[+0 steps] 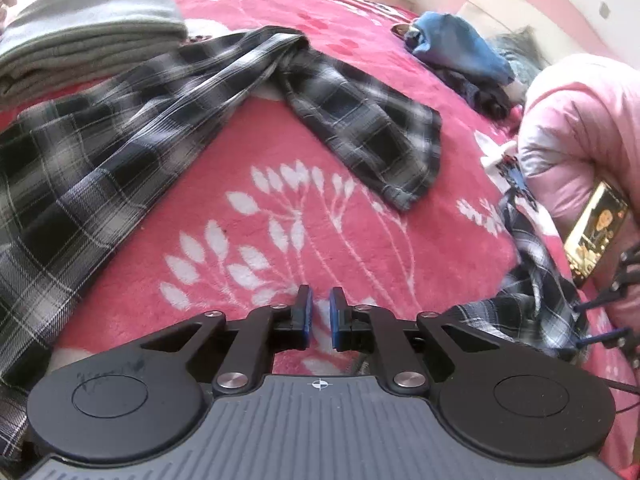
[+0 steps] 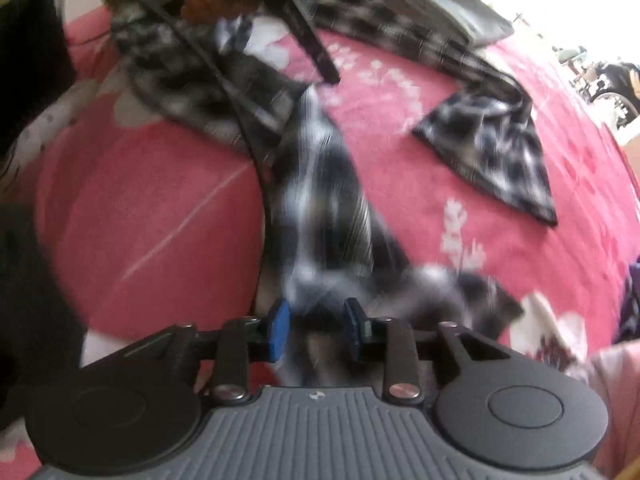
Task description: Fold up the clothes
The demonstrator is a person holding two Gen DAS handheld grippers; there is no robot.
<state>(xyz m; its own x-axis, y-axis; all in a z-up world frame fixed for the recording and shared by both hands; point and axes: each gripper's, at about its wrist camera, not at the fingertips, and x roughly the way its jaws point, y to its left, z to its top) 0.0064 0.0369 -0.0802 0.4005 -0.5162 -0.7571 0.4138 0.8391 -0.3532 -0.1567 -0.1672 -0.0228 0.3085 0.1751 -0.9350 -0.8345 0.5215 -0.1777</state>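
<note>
- While the plaid shirt lies sprawled from the left edge up to the top centre of the left wrist view, the fold looks barely begun: a judgement, since its sleeve is flung out loose toward centre right.
- Upper left, a folded grey pile sits just beside the shirt on the pink blanket.
- Bottom centre, the left gripper hangs over bare blanket, jaws nearly together with only a sliver between them and nothing in it.
- Over to the right wrist view, all motion blur: the right gripper at bottom centre has its jaws apart, with shirt cloth lying between them, and I can't tell if the pads press on it.
- Next, I'd say, each gripper needs a fresh edge: the stray sleeve must come across the body.
</note>
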